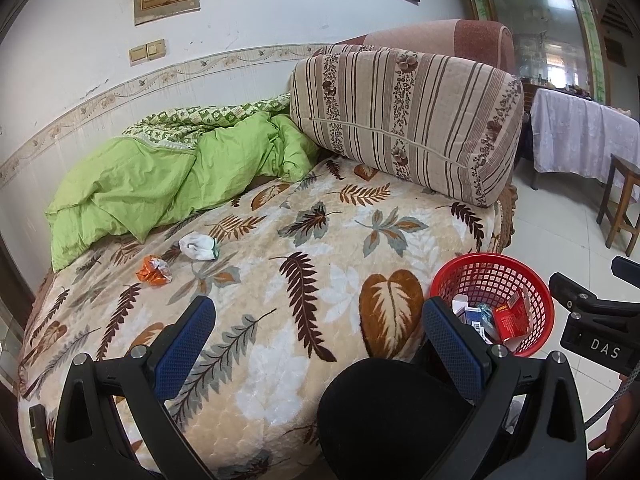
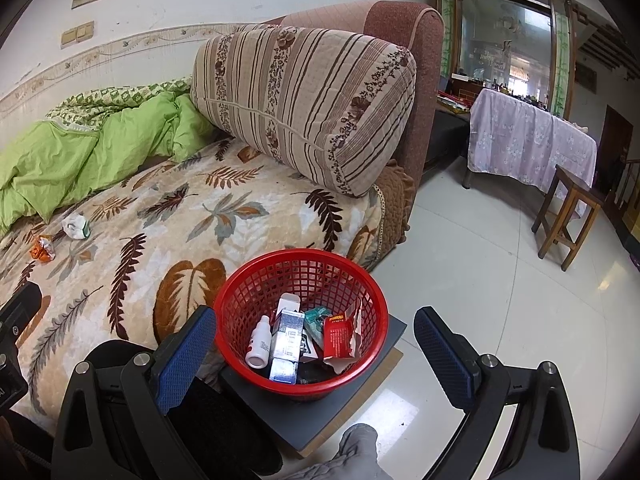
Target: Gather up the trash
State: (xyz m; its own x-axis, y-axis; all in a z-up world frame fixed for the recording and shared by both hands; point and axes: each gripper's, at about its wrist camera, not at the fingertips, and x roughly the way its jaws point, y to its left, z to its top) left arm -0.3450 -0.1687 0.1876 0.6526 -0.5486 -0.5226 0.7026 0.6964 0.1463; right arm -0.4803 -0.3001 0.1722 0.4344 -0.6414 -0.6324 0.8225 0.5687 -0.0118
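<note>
Left wrist view: the left gripper hangs over the near edge of the bed, its blue-padded fingers spread wide with nothing between them. On the leaf-patterned blanket, toward the far left, lie two pieces of trash just beside each other: a crumpled orange wrapper and a white wad of paper. Behind them sits a bunched green quilt, and a striped cushion leans at the head of the bed. The red mesh basket stands beside the bed at the right, with a red carton and other boxes inside. Part of the right gripper's body shows at the far right edge.

Right wrist view: the right gripper is released too, fingers wide apart on either side of the red mesh basket, above it and not touching. The basket rests on a grey board on the tiled floor, touching the bed's side. Inside are a small white bottle, a blue-and-white box and a torn red carton. The orange wrapper and white wad lie far left on the blanket, well apart from the basket
</note>
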